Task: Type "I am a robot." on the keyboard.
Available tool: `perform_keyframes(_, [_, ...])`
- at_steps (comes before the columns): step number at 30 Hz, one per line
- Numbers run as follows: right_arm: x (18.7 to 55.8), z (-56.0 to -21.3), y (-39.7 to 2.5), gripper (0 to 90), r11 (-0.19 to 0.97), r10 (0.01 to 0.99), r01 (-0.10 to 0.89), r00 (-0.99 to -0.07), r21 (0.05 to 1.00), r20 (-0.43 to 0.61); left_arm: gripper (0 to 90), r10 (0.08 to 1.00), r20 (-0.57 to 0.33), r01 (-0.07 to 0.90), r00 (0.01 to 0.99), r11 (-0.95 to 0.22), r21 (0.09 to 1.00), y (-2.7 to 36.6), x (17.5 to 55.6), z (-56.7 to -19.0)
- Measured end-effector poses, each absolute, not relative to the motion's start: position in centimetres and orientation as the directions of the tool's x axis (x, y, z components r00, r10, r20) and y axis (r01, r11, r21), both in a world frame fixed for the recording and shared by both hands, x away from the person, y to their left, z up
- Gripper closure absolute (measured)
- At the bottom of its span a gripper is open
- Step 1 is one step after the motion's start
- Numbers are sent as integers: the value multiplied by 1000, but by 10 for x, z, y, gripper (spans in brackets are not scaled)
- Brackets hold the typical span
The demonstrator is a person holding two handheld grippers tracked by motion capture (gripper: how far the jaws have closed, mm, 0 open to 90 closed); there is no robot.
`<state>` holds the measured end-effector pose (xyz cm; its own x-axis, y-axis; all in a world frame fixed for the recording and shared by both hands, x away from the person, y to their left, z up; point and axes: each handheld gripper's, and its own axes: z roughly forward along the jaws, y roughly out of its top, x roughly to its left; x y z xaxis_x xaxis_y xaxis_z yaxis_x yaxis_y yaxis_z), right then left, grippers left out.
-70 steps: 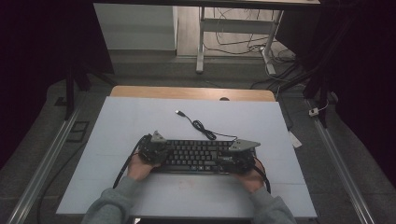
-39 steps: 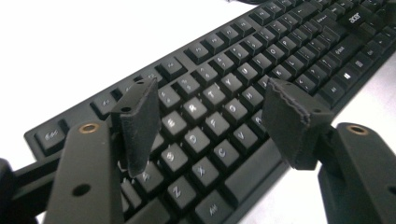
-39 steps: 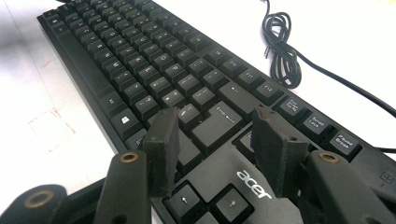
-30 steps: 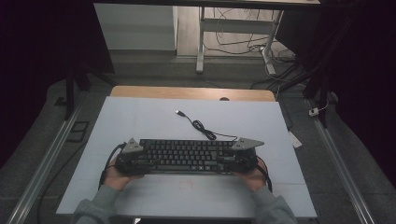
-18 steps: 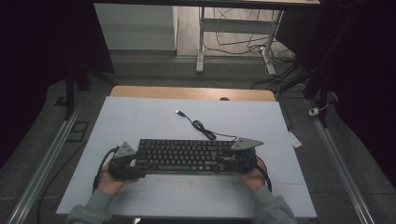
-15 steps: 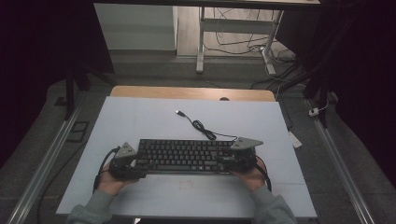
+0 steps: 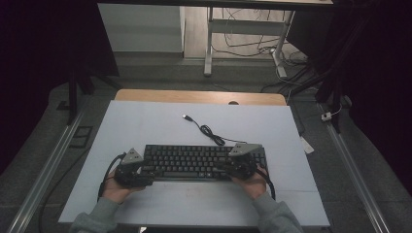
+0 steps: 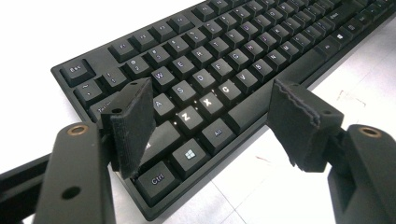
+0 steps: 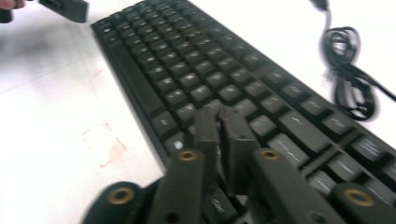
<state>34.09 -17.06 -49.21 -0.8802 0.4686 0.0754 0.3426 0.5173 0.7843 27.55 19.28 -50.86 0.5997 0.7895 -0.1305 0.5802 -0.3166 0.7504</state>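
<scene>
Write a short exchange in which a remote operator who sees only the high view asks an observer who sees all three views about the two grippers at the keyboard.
Operator: From above, the left gripper sits at the left end of the keyboard. How do its jaws stand?
Observer: Wide open, one pad over the bottom-left keys and the other past the keyboard's front edge, gripping nothing.
Operator: And the right gripper?
Observer: Its jaws are shut, pads together, above keys near the right end. The picture is too blurred to tell whether they touch a key.
Operator: Anything else that I can't make out?
Observer: The Z, X and C keys glow white between the left jaws.
</scene>
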Motion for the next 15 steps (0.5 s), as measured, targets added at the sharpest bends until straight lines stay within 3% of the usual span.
perform_keyframes(15, [342,-502,-132,895,575,440,323,-897,751,49,318,785,-131,583,605,-325,745,192,276,-510])
